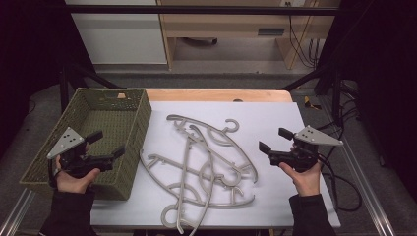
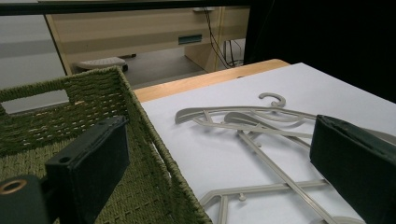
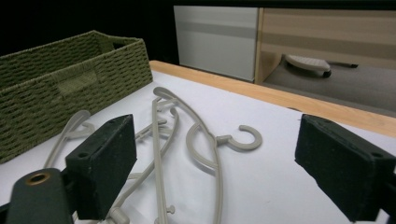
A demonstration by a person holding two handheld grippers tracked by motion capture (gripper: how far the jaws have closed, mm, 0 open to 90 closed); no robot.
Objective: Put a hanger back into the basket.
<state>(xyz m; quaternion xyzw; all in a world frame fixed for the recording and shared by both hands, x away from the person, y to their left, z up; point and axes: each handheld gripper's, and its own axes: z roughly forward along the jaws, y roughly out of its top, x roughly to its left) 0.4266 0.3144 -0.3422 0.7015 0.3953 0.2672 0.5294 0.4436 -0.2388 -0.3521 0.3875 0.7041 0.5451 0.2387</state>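
high view: left gripper point(image 1: 107, 144) hangs over the near right corner of the green woven basket point(image 1: 46, 157), fingers released, nothing between them. right gripper point(image 1: 273, 140) hovers above the white sheet on the worktop point(image 1: 275, 196), fingers released too, aimed toward the heap. the grey hangers point(image 1: 201, 169) lie in a tangled pile between the two sets of fingers, just beside the basket's right wall, well ahead of the right fingers. nothing lifted yet, so i'd call this the approach step, before the first pick.

left gripper view: fingers point(image 2: 95, 158) spread wide and bare. basket rim point(image 2: 140, 121) runs up between them, hangers point(image 2: 261, 126) ahead and toward the right finger, flat on the sheet.

right gripper view: fingers point(image 3: 105, 161) parted with nothing in the gap. hanger with the open hook point(image 3: 243, 137) lies straight ahead between them, other hanger arms point(image 3: 159, 135) cross toward the left finger, basket point(image 3: 51, 88) beyond that finger.

next move, as i judge it: lower the right fingers onto one thin bar near that hook and clench on a single hanger. the bars overlap, so a neighbour may drag along.
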